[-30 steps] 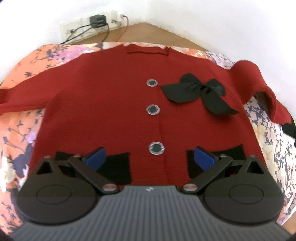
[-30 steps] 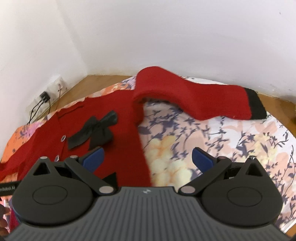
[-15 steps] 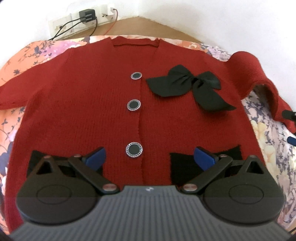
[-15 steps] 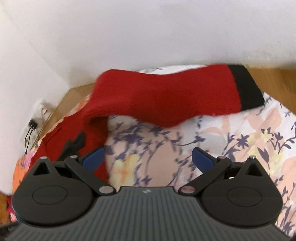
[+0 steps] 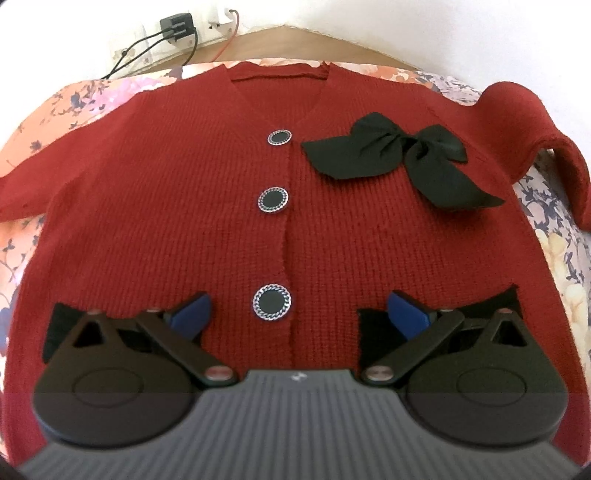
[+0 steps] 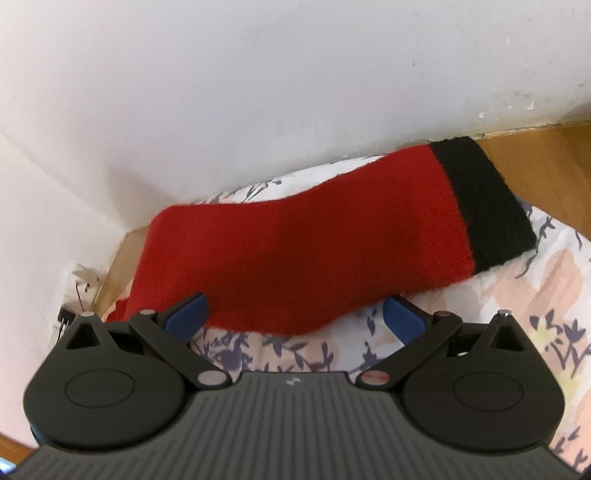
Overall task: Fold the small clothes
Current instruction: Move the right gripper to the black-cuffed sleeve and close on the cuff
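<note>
A small red knit cardigan [image 5: 184, 206] lies face up on a floral sheet [image 5: 74, 107], with three round buttons, a black bow [image 5: 399, 155] and two black pockets near the hem. My left gripper [image 5: 299, 314] is open and empty, low over the hem by the lowest button [image 5: 272, 302]. The cardigan's right sleeve [image 6: 314, 254], red with a black cuff [image 6: 484, 206], lies spread to the side. My right gripper [image 6: 295, 314] is open and empty, just in front of the sleeve's near edge.
White walls stand close behind the bedding in both views. A power strip with black plugs and cables [image 5: 173, 27] sits on the wooden floor [image 5: 280, 40] beyond the collar. Wooden floor [image 6: 546, 162] also shows past the cuff.
My left gripper has shifted left and closer, centring on the cardigan's buttons. My right gripper has swung right and forward, from the cardigan's side to the outstretched sleeve. Both stay open.
</note>
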